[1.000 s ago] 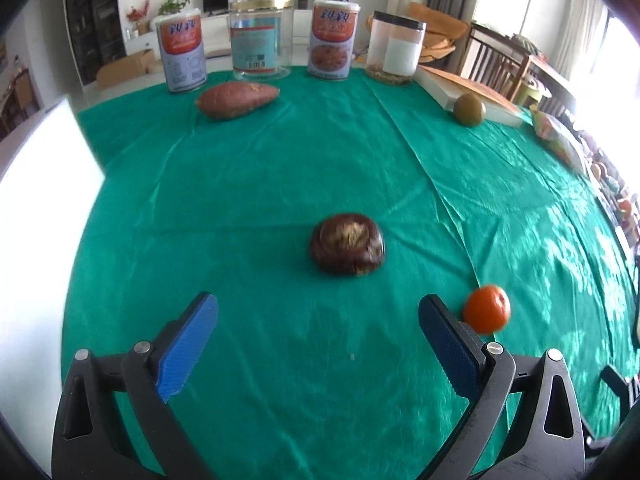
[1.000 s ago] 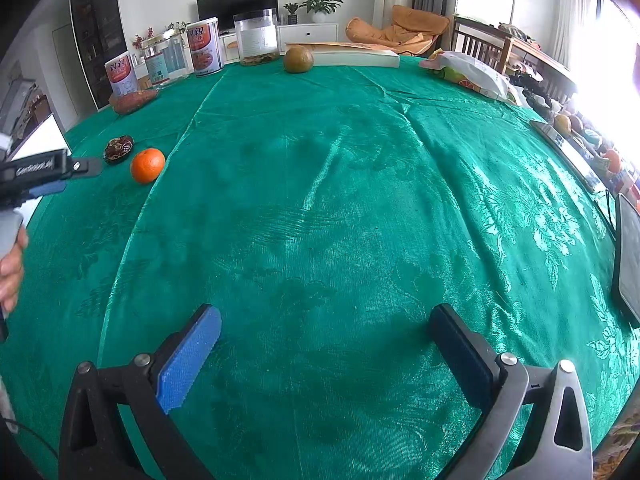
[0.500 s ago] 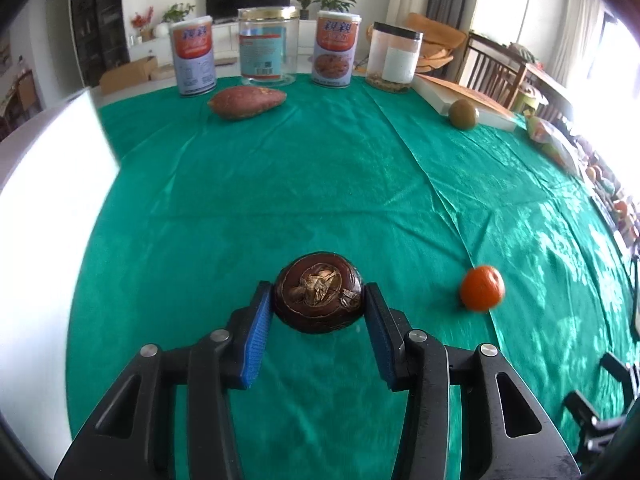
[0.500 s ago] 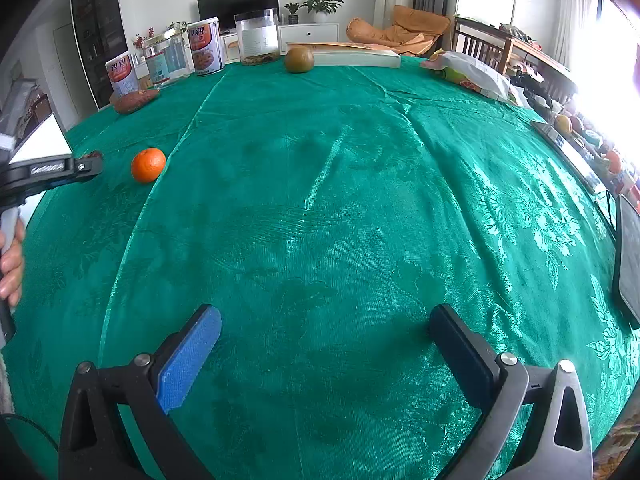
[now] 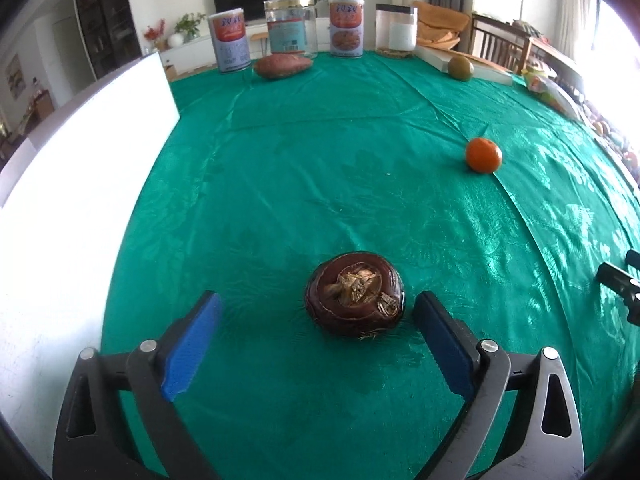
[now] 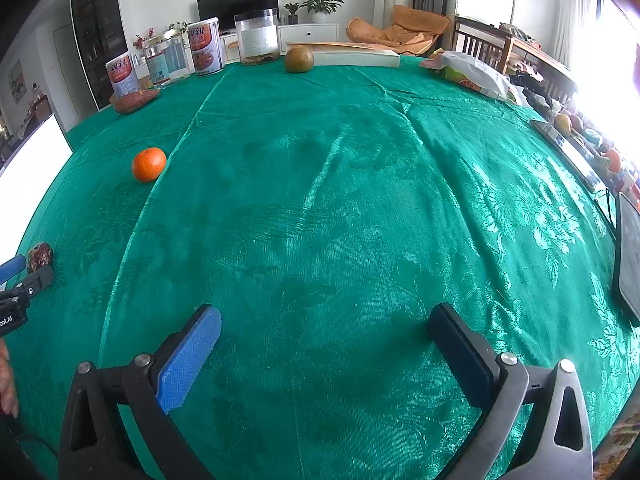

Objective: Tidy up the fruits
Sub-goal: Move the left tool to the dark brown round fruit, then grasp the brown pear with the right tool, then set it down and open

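A dark brown water chestnut (image 5: 354, 294) lies on the green tablecloth (image 5: 320, 160) near the table's left front. It sits between the blue pads of my left gripper (image 5: 317, 303), closer to the right pad; the jaws are opening and neither pad touches it. An orange (image 5: 483, 155) rests further back on the right. A sweet potato (image 5: 283, 67) and a greenish-brown round fruit (image 5: 460, 67) lie at the far edge. My right gripper (image 6: 325, 314) hovers open over bare cloth, with nothing between its fingers. In the right wrist view the chestnut (image 6: 40, 255) shows at the far left.
Two printed cans (image 5: 346, 28) and two clear jars (image 5: 291, 31) line the far edge. A white board (image 5: 80, 184) stands along the left side. A book (image 6: 352, 56), a snack bag (image 6: 472, 72) and a dark tablet (image 6: 630, 256) lie on the right.
My left gripper closed on the chestnut, carried it toward the near left of the table, then opened and left it on the cloth. The right gripper stayed still.
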The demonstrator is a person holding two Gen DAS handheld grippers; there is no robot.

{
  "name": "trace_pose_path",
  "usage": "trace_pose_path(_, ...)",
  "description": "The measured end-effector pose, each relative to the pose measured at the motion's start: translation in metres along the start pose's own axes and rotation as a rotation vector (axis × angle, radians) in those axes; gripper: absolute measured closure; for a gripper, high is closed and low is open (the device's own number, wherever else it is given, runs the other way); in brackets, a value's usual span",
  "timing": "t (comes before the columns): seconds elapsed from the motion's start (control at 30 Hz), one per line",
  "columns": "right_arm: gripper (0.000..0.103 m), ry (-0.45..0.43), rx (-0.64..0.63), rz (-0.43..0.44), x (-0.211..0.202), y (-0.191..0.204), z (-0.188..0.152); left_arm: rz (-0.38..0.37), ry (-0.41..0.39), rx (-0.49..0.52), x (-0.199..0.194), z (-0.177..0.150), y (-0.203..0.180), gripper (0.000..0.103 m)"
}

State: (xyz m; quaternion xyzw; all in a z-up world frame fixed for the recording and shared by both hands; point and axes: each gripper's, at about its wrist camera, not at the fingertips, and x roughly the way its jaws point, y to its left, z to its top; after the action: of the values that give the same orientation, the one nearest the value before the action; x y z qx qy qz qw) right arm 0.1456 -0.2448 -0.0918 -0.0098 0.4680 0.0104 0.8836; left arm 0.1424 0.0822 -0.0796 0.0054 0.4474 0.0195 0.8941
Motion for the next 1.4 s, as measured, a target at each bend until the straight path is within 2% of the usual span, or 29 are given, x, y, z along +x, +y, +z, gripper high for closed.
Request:
trace_pose_path(0.07,0.000,0.061,-0.082,0.056,0.005,-0.003,0.011,-0.011,0.011,-0.040,0.003,0.000,0.008,0.001)
trace_pose_path(0.17,0.001,0.101,-0.081,0.061,0.019,-0.025,0.049,-0.001,0.012,-0.039,0.003,-0.002,0.008,0.000)
trace_pose_path(0.3,0.001,0.010,-0.108,0.034,0.042,-0.037,0.132,-0.007,0.014,-0.041,0.004,-0.002,0.006,0.000)
trace_pose_path(0.43,0.001,-0.017,-0.078,0.069,0.093,-0.029,0.209,-0.007,0.014,-0.041,0.004,-0.002,0.006,0.000)
trace_pose_path(0.47,0.005,-0.018,-0.047,0.094,0.107,-0.027,0.225,-0.007,0.014,-0.041,0.004,-0.002,0.006,0.000)
trace_pose_path(0.5,0.009,-0.019,-0.014,0.123,0.119,-0.024,0.238,-0.006,0.014,-0.041,0.004,-0.002,0.006,0.000)
trace_pose_path(0.57,0.013,-0.029,0.048,0.171,0.141,-0.021,0.262,-0.006,0.014,-0.041,0.004,-0.002,0.006,0.000)
trace_pose_path(0.73,0.015,-0.066,0.048,0.139,0.180,-0.002,0.306,-0.006,0.013,-0.041,0.004,-0.002,0.006,0.000)
trace_pose_path(0.8,0.022,-0.059,0.025,0.129,0.194,0.007,0.316,-0.006,0.013,-0.041,0.004,-0.002,0.006,0.000)
trace_pose_path(0.83,0.024,-0.045,0.017,0.125,0.201,0.011,0.320,-0.007,0.013,-0.041,0.004,-0.002,0.006,0.000)
trace_pose_path(0.87,0.031,-0.020,0.011,0.121,0.208,0.014,0.322,-0.007,0.013,-0.041,0.004,-0.002,0.006,0.000)
trace_pose_path(0.9,0.049,0.015,0.007,0.124,0.216,0.016,0.323,-0.007,0.013,-0.041,0.004,-0.002,0.006,0.000)
trace_pose_path(0.97,0.055,0.016,0.001,0.114,0.213,0.017,0.324,-0.007,0.013,-0.041,0.004,-0.002,0.006,0.000)
trace_pose_path(1.07,0.055,-0.007,0.045,0.152,0.191,0.007,0.311,-0.007,0.013,-0.041,0.004,-0.001,0.007,0.000)
trace_pose_path(1.2,0.055,-0.011,0.047,0.222,0.139,-0.009,0.271,-0.006,0.013,-0.042,0.004,-0.001,0.007,0.000)
trace_pose_path(1.4,0.055,0.073,-0.010,0.304,0.042,-0.026,0.170,-0.006,0.013,-0.042,0.004,-0.001,0.007,0.000)
